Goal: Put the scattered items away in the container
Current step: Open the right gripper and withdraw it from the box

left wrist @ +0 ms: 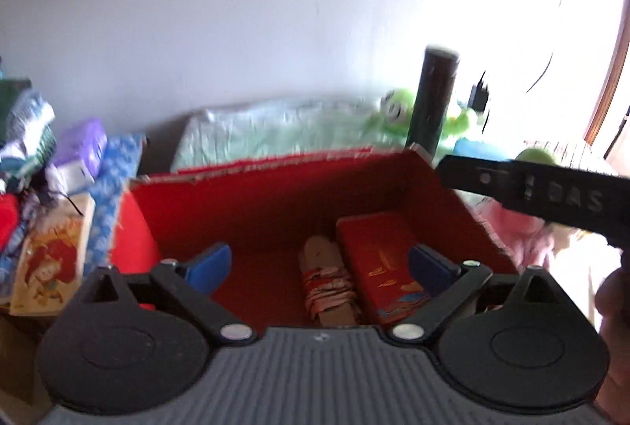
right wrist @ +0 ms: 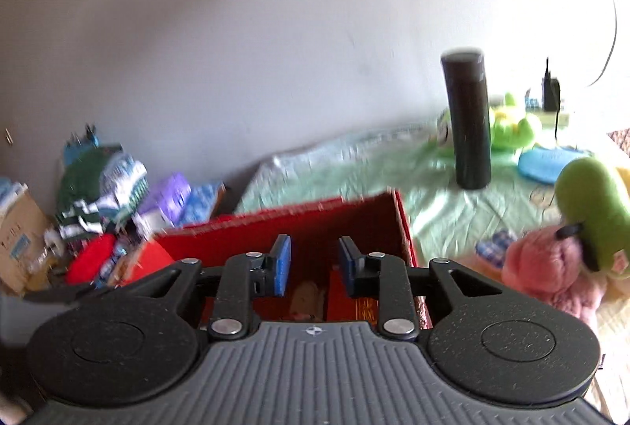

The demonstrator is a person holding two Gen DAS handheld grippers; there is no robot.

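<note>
red box holds cardboard spool, long axis toward 12 o'clock, red packet at its 3 | left gripper spread wide, empty | right gripper partly parted, empty

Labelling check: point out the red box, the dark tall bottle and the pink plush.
red box (left wrist: 252, 200), left wrist view, inner back wall.
dark tall bottle (right wrist: 468, 118), right wrist view, mid body.
pink plush (right wrist: 543, 267), right wrist view, fuzzy body.

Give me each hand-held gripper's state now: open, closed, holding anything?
Left hand-held gripper: open wide, empty, over the red box.
Right hand-held gripper: partly open, nothing between the pads.
</note>
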